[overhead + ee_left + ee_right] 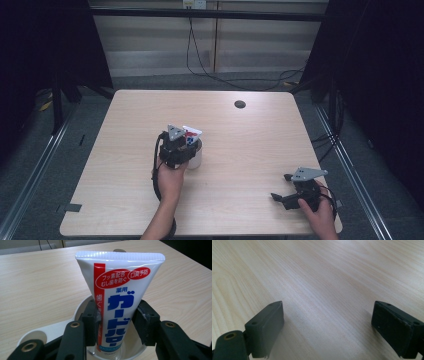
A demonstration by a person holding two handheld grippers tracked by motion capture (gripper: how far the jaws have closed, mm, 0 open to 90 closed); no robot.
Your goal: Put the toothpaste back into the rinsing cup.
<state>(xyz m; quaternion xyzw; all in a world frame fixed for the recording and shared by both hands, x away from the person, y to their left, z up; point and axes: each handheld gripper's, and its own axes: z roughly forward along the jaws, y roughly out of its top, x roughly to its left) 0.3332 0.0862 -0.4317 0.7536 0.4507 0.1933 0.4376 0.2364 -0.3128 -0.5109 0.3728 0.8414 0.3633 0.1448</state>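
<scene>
A white toothpaste tube [120, 290] with a red stripe and blue Japanese lettering stands upright, cap end down, inside a white cup [50, 331]. My left gripper [116, 323] is shut on the tube's lower half, one black pad on each side. In the high view the same gripper [181, 145] sits over the cup [196, 159] near the table's middle, the tube's top [192, 134] poking up behind it. My right gripper [281, 187] rests low near the table's front right, jaws wide apart; in its own view the gripper [328, 325] holds nothing above bare wood.
The light wooden table [250, 150] has a round cable hole [240, 104] at the back right of centre. Cables hang down the wall behind. Metal rails run along the floor on both sides.
</scene>
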